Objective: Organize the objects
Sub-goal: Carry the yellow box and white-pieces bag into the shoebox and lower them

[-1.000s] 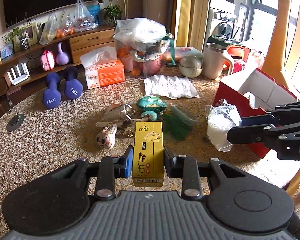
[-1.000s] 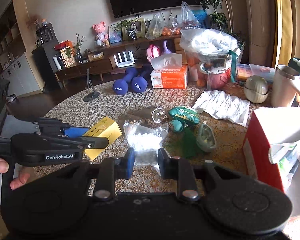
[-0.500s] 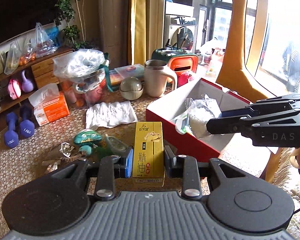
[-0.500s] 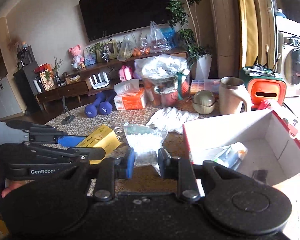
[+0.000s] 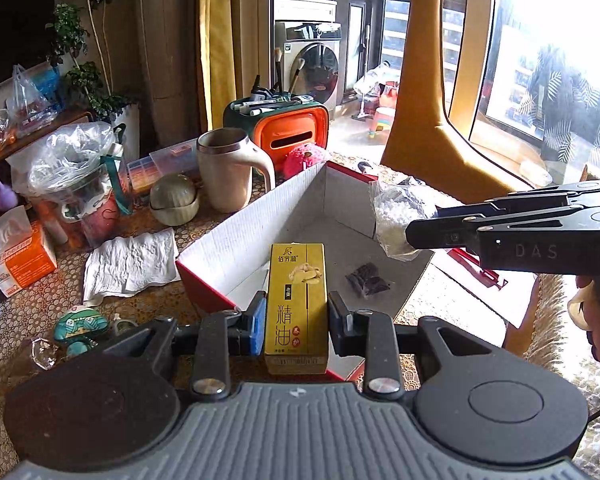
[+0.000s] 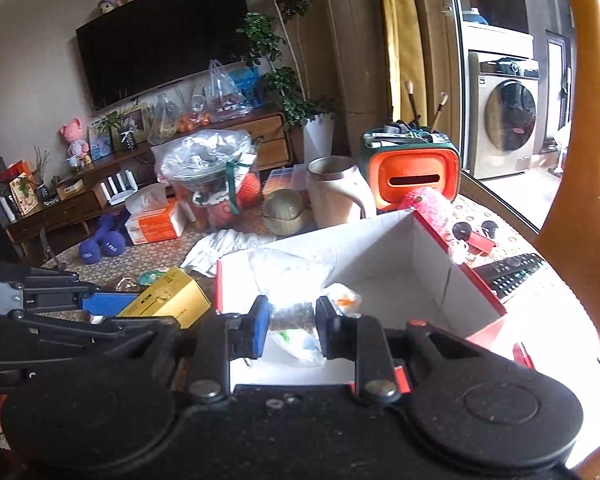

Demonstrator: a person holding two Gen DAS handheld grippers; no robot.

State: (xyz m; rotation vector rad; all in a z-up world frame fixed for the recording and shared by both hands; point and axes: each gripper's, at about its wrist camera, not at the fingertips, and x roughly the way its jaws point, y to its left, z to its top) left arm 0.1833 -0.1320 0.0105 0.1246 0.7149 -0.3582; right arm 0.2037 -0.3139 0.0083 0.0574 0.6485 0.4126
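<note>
the left gripper [image 5: 296, 316] is clamped on the yellow carton [image 5: 297, 304], held upright over the near edge of the red box [image 5: 236, 240]. to its right, the right gripper [image 6: 292, 326] pinches the clear bag of white beads [image 5: 396, 216] above the box's interior.

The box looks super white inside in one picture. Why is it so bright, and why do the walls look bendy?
Right wrist view: sunlight from the window side washes out the floor of the red box, so the clear bag in the right gripper is hard to make out. Left wrist view: the box is evenly lit. Both views: the fisheye lens bends straight edges.
</note>
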